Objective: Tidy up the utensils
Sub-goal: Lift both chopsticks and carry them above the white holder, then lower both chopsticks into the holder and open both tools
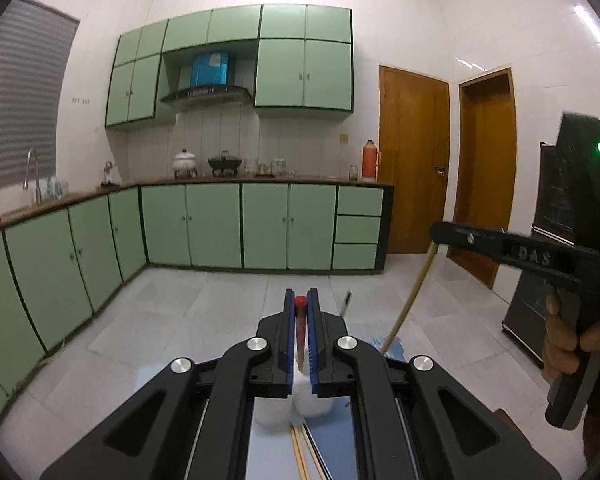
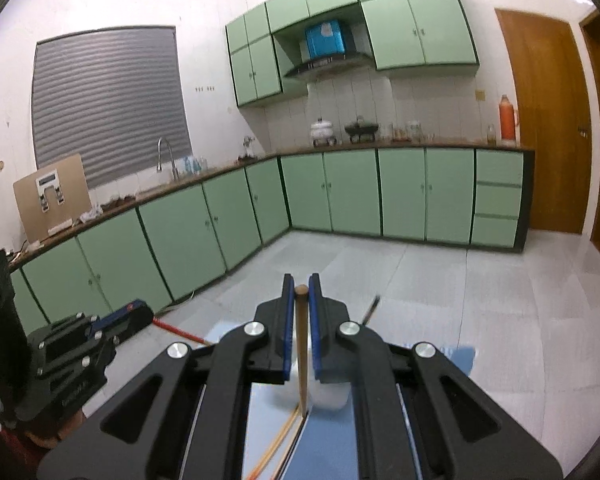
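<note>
Wooden, light and stiff: the left hand-held gripper (image 1: 301, 305) pinches a red-tipped chopstick (image 1: 300, 322) near its top; the right hand-held gripper (image 2: 301, 294) clamps a plain chopstick (image 2: 301, 344) likewise; both are thin and could swivel.

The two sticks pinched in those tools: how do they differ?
The left stick is dark brown with a red tip; the right stick is pale wood with a plain rounded end. In the other tool's view, the right stick looks yellowish and bowed, while the left stick looks red and straight. Shared: each is clamped between blue pads, the left tool and right tool both shut, both sticks lifted and slanting down toward the blue surface.
</note>
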Available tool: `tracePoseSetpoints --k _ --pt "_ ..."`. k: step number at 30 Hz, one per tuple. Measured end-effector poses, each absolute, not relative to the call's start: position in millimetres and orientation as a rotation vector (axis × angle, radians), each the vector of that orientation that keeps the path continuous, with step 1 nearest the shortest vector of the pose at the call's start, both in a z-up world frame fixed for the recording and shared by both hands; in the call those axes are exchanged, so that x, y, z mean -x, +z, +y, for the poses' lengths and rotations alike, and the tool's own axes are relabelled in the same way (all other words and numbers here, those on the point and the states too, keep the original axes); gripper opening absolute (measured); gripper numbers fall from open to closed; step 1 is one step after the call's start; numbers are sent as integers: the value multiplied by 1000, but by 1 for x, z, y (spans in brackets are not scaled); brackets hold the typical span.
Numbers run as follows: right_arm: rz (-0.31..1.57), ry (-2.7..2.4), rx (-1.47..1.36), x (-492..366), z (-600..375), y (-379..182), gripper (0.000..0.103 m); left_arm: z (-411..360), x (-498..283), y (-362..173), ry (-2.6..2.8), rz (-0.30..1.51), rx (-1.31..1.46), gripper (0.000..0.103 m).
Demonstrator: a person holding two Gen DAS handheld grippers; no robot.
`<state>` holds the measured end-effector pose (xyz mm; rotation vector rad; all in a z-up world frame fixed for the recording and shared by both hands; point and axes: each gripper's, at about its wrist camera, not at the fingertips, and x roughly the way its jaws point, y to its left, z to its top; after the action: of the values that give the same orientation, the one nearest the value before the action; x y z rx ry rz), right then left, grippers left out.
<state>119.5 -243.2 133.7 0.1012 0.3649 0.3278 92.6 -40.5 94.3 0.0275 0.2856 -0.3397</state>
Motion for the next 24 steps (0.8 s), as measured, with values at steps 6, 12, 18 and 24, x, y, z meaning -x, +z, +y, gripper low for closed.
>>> tracePoseSetpoints --k 6,12,18,24 --pt "330 287 -99 -166 -247 140 6 -40 -125 100 -330 311 -50 6" --pt "378 259 -127 -206 -250 107 6 -41 -161 83 -323 395 -54 6" --pt "440 253 -129 -228 -243 70 6 -50 -189 55 -310 450 -63 6" --pt "514 285 -83 -234 -224 44 7 -53 -211 28 -303 507 -53 6"
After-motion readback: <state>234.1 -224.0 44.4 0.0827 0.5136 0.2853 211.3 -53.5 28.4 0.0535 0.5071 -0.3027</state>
